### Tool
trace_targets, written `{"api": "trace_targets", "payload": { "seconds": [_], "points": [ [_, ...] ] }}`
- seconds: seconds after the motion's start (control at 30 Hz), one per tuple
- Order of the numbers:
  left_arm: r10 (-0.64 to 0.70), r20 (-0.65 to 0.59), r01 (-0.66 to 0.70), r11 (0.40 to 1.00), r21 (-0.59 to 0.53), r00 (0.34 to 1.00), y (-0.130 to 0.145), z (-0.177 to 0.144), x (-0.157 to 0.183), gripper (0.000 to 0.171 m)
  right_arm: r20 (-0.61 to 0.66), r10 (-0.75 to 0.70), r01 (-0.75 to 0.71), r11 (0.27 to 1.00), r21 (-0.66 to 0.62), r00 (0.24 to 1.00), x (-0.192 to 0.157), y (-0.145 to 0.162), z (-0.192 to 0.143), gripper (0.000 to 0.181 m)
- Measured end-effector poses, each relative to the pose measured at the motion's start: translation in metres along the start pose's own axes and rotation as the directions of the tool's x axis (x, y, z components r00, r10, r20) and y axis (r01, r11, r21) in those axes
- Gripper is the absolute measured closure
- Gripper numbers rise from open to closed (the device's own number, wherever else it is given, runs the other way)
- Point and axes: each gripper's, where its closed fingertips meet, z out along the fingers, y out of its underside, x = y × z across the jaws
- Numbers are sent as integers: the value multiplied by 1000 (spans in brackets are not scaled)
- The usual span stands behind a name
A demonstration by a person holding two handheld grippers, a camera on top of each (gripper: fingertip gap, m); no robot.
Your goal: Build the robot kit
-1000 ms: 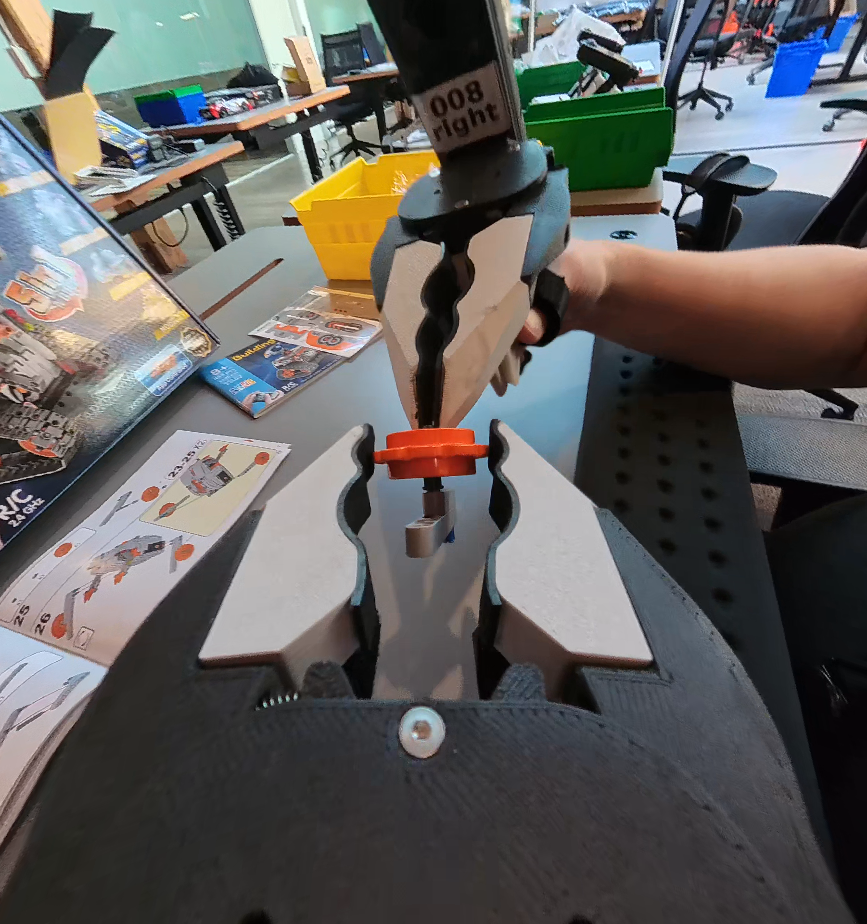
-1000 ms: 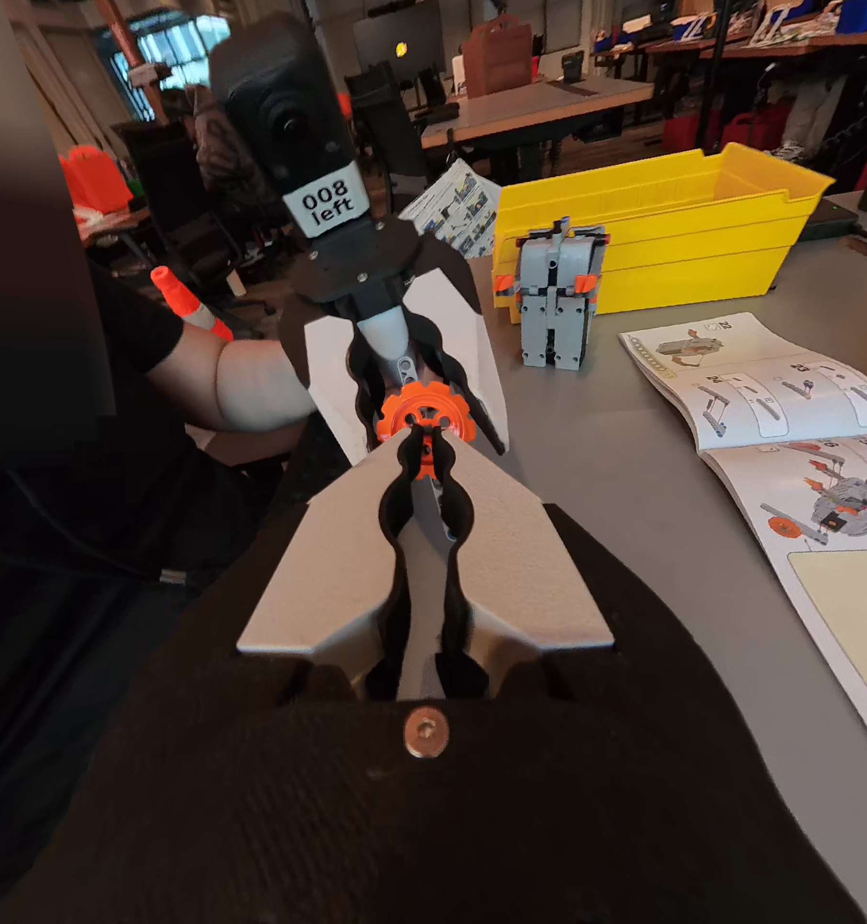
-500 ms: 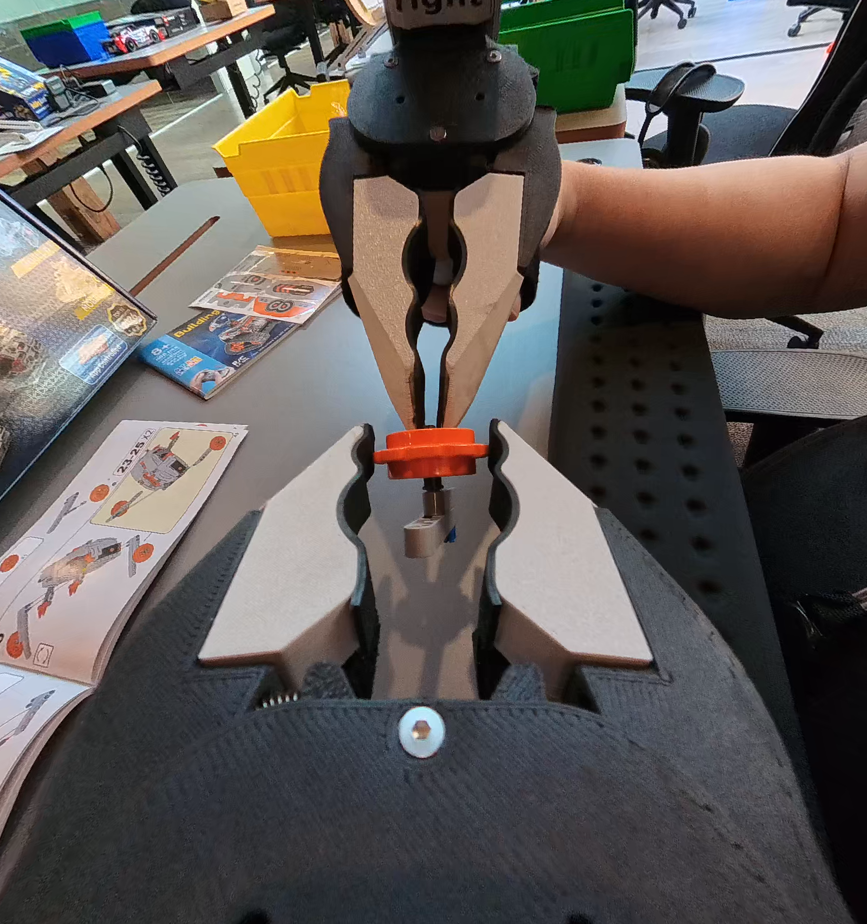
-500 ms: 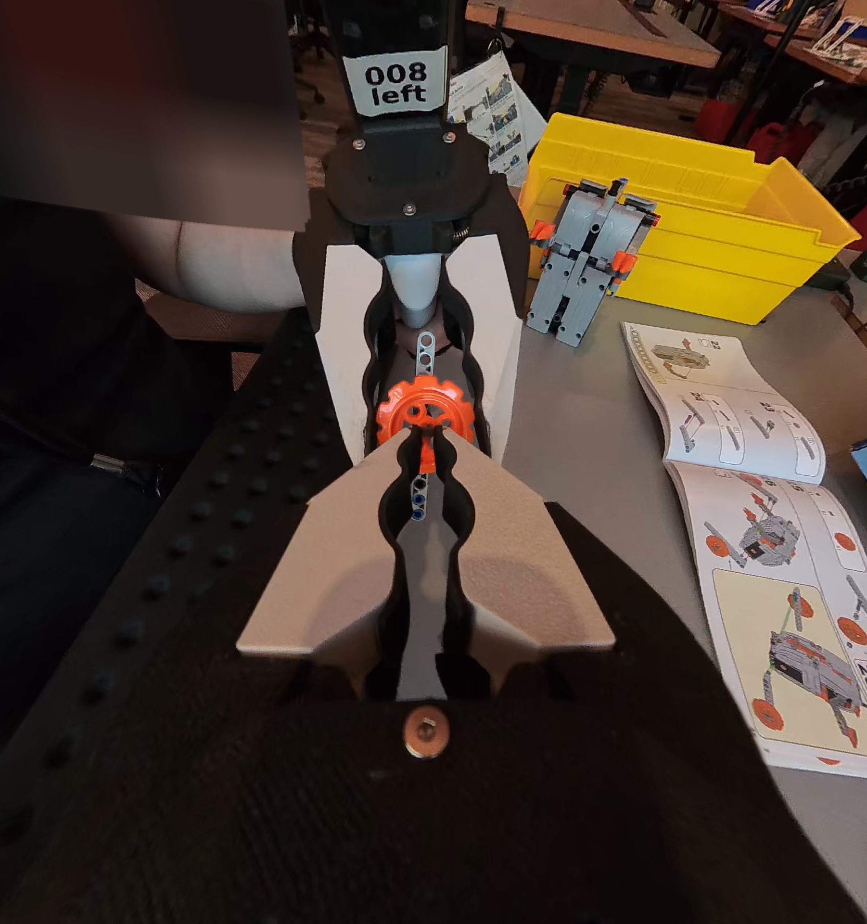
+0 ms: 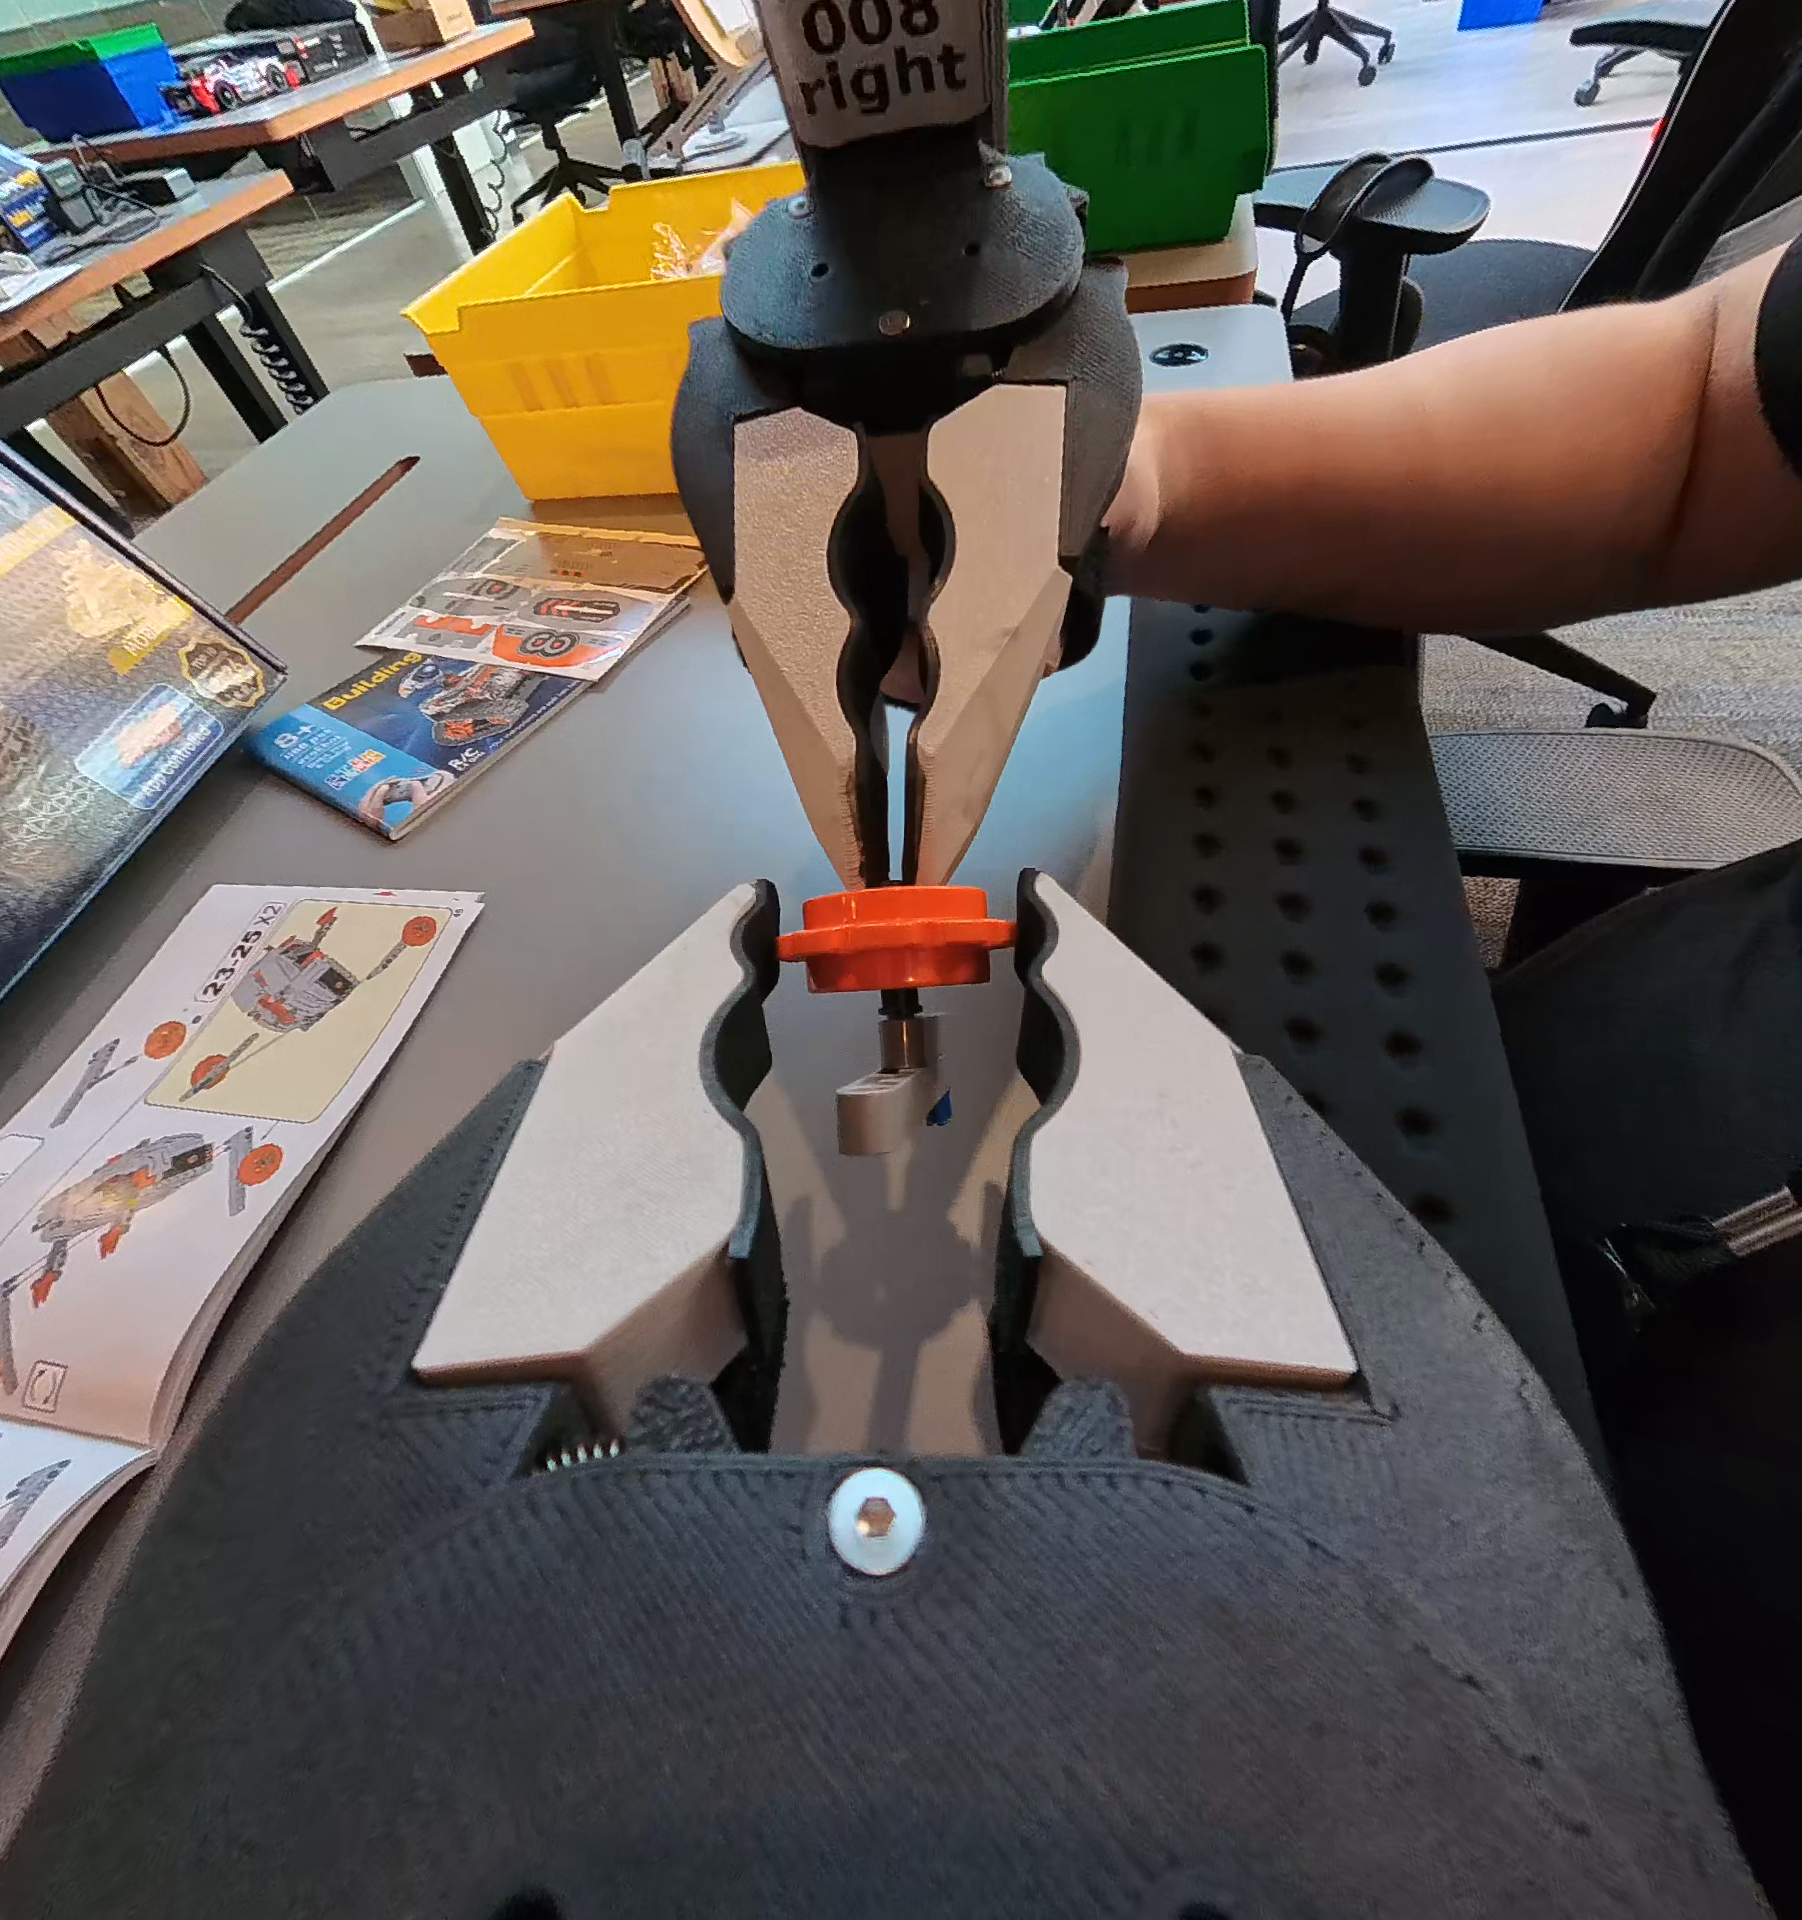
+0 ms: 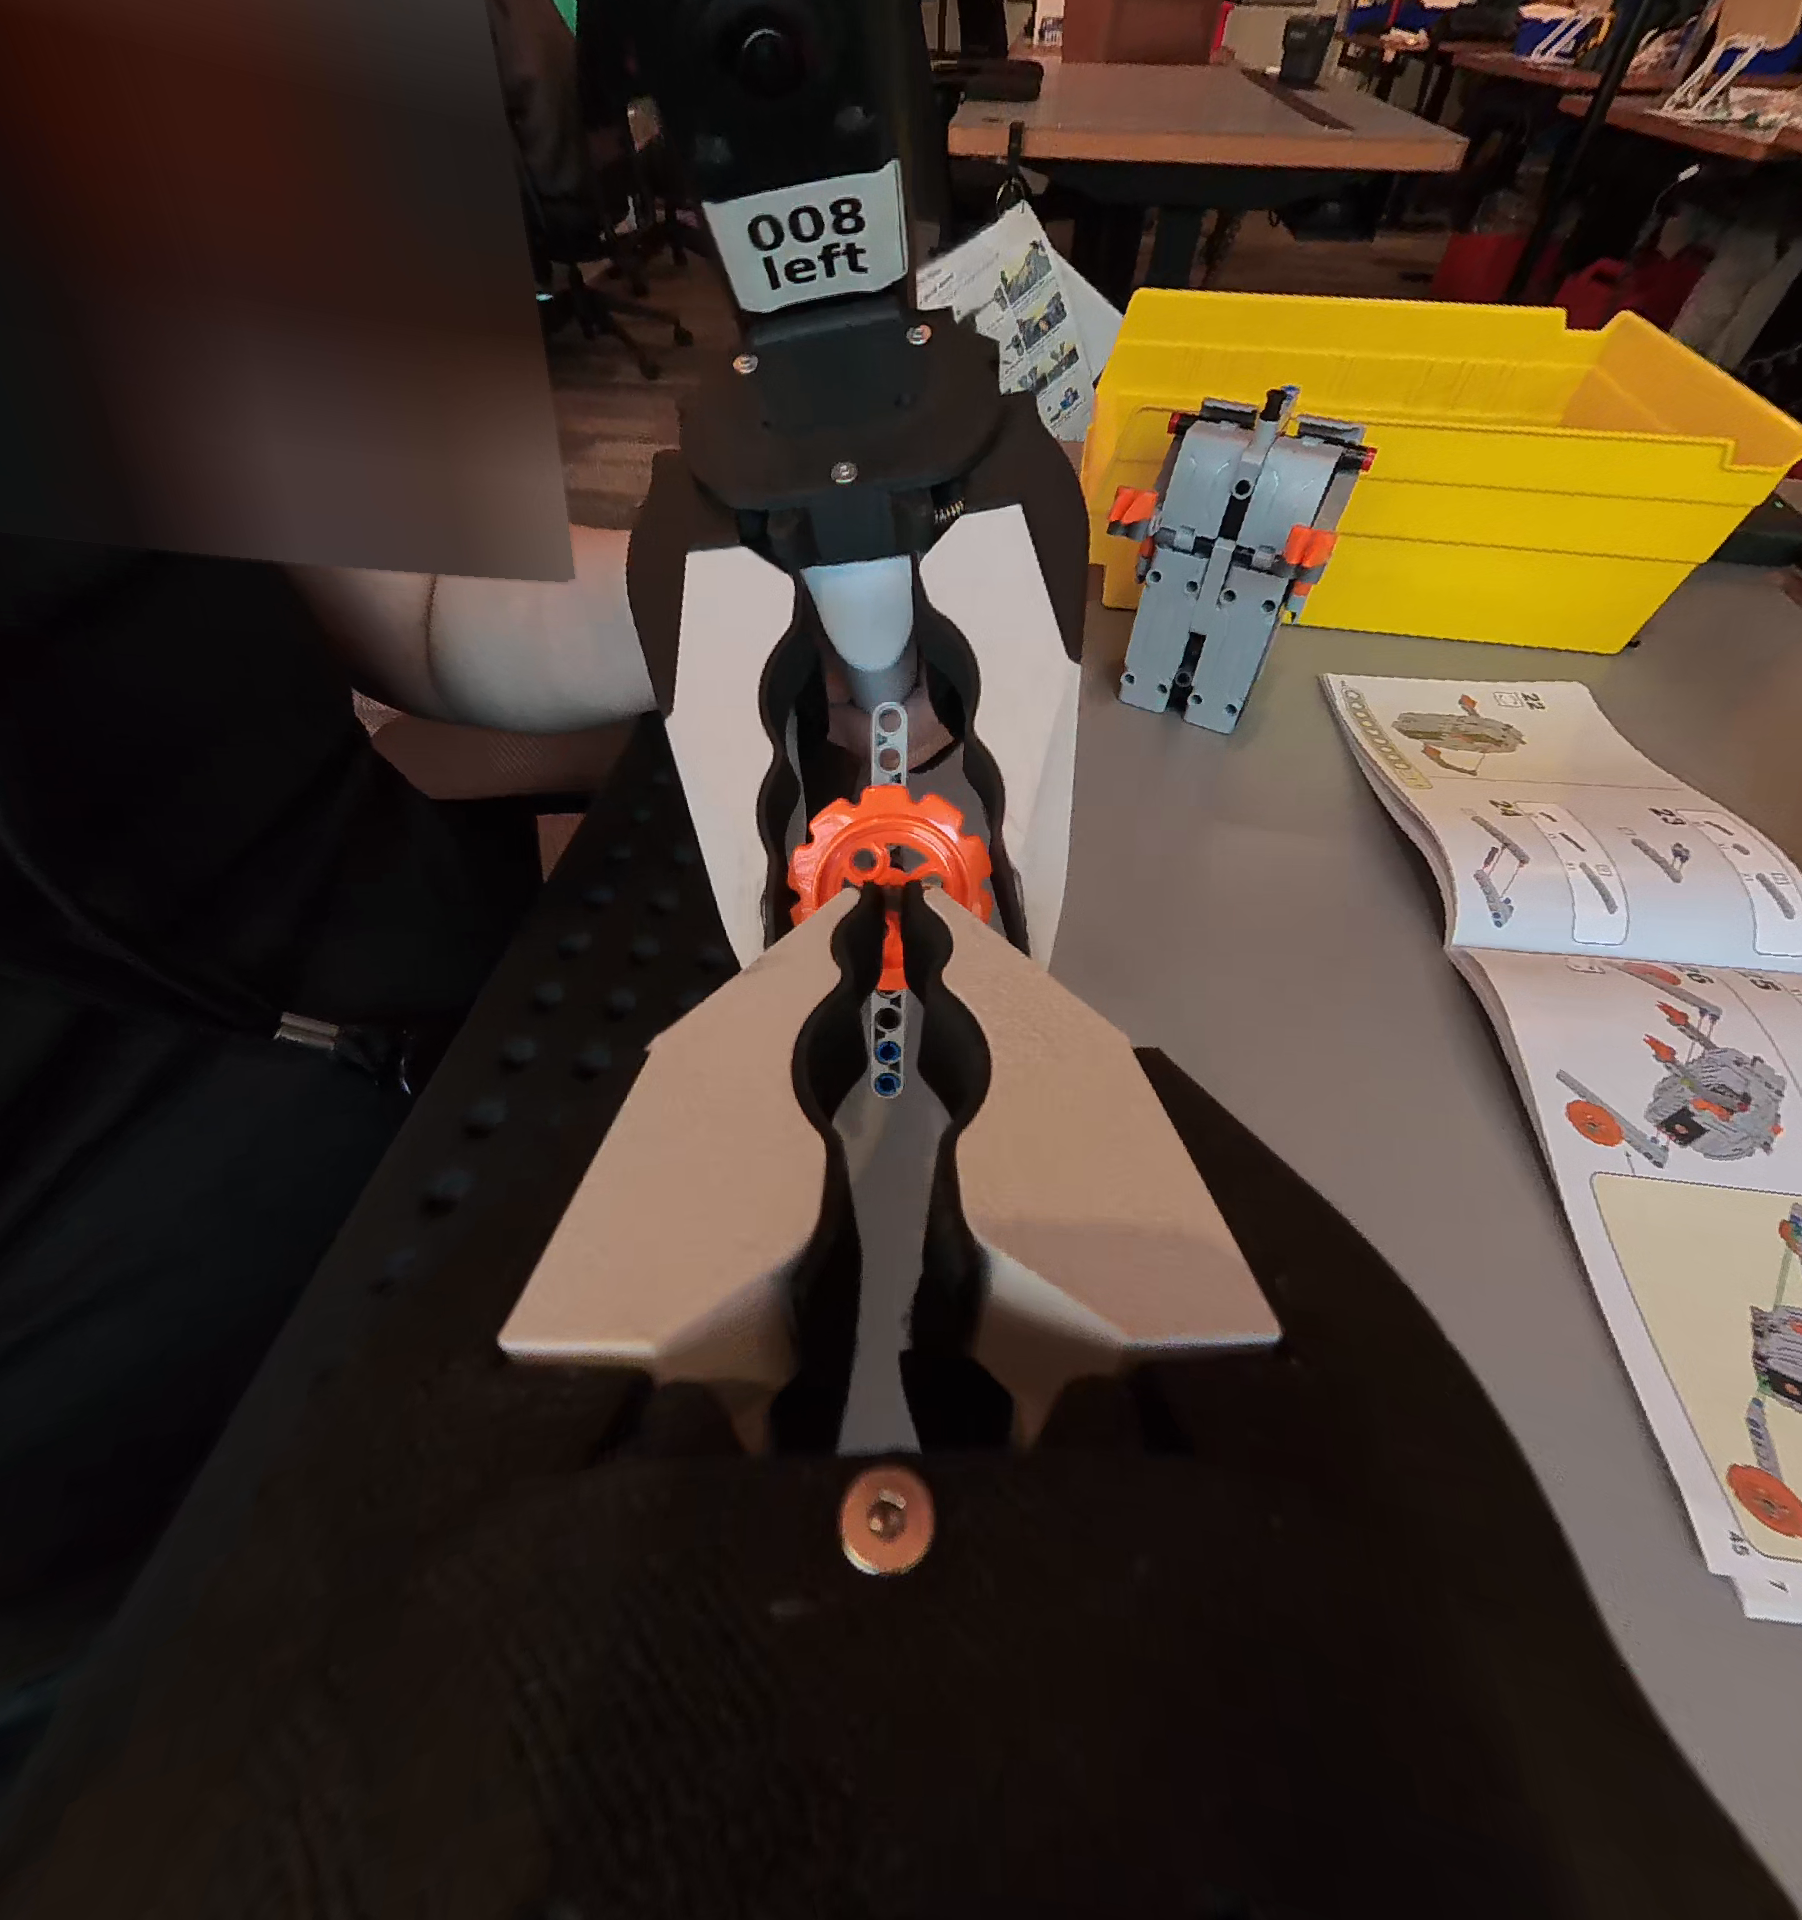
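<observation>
On one grey bench (image 5: 606, 831) sit one yellow bin (image 6: 1499, 499) and one grey brick model (image 6: 1229, 561), while the left gripper (image 5: 895, 935) clamps one orange gear (image 5: 892, 940) and the right gripper (image 6: 889, 896) pinches its black axle (image 5: 895, 831).

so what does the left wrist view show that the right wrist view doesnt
Only the left wrist view shows the big toy box, a blue booklet, a sticker sheet and green bins.

Only the right wrist view shows the grey toy model standing against the yellow bin, and the orange wheel's toothed face.

Both show that wheel held by the left gripper, the right gripper pinching its black axle, the bin and the open manual.
</observation>
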Motion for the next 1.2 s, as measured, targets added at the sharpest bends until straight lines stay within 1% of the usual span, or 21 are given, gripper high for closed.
{"api": "trace_targets", "payload": {
  "seconds": [0.1, 0.23, 0.67, 0.73, 0.77, 0.8, 0.87, 0.9, 1.0, 1.07, 1.13, 1.2],
  "points": [
    [5, 1, -5, 1000, -4, 1000, 1, 0, 1, 127, 6, 16, -16, 1000, 15, 1000, -1, 1, 0, 180],
    [-17, -21, 17, 1000, 23, 1000, -2, -3, 3, 127, 21, 21, -22, 999, 43, 1000, -3, -3, 0, 180],
    [1, 12, -2, 999, 32, 1000, -4, -5, 0, 127, 25, 51, -53, 994, 91, 998, -1, -6, 1, 180],
    [-11, 5, 11, 1000, 24, 1000, -2, -5, 1, 127, 54, 82, -87, 992, 88, 995, -2, -4, 1, 180],
    [-11, -5, 11, 1000, 12, 1000, 0, -4, 3, 127, 90, 118, -125, 989, 82, 989, -3, -2, 2, 180],
    [4, -12, -5, 1000, -13, 1000, 5, -4, 6, 127, 128, 161, -171, 983, 70, 979, -5, 0, 2, 180],
    [61, 8, -60, 997, -58, 998, 16, -7, 6, 104, 191, 221, -238, 969, 72, 956, -6, 1, -2, 179],
    [88, 9, -87, 994, -64, 996, 19, -10, 7, 100, 215, 242, -261, 963, 67, 946, -7, 1, -4, 179],
    [148, -42, -150, 987, -49, 988, 17, -20, 14, 103, 299, 271, -302, 951, 62, 915, -9, -4, -8, 179],
    [226, -31, -228, 971, -73, 974, 16, -24, 10, 106, 392, 301, -341, 939, 36, 869, -13, -7, -11, 179],
    [338, -6, -337, 936, -99, 941, 12, -26, 6, 111, 465, 325, -360, 933, -14, 824, -16, -6, -13, 179],
    [446, -2, -443, 888, -126, 895, 7, -24, 5, 115, 488, 345, -359, 931, -69, 801, -15, -1, -11, 179]
  ]
}}
